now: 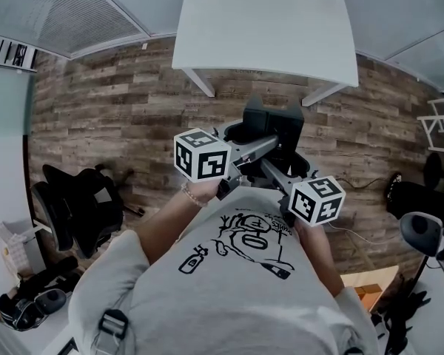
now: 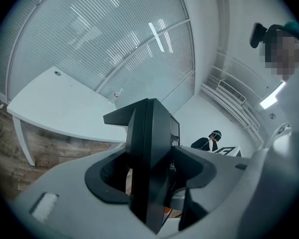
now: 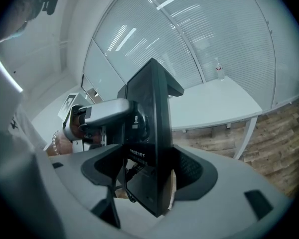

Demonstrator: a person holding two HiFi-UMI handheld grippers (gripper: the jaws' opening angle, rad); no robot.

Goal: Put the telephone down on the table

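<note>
While a person in a grey printed T-shirt (image 1: 237, 294) is standing on a wood-plank floor (image 1: 111, 102), a black telephone (image 1: 275, 124) is hanging in mid-air in front of the body, pinched from two sides by a pair of hand-held grippers. The left gripper (image 2: 149, 180) is clamping the telephone edge-on, and the left gripper view is showing both jaws pressing against the flat sides of the upright dark slab. The right gripper (image 3: 150, 180) is gripping it the same way from the opposite side, its jaws bearing on the black casing. White lettering on the casing is facing that camera but is too small to read.

Seen from the head camera, the two grippers are converging on the telephone from the person's left and right. The left marker cube (image 1: 201, 154) is sitting higher in the picture than the right marker cube (image 1: 317, 200). A bead bracelet (image 1: 192, 196) is showing on the left wrist.

The telephone is not resting on anything. It is hovering over the floor planks, short of the near edge of a white table (image 1: 266, 43) and clear of it. A small bottle (image 3: 219, 69) is standing on the tabletop. A black office chair (image 1: 78, 198) is sitting on the floor well off to the person's left, and glass walls with slatted blinds (image 3: 224, 29) are enclosing the room behind the table.
</note>
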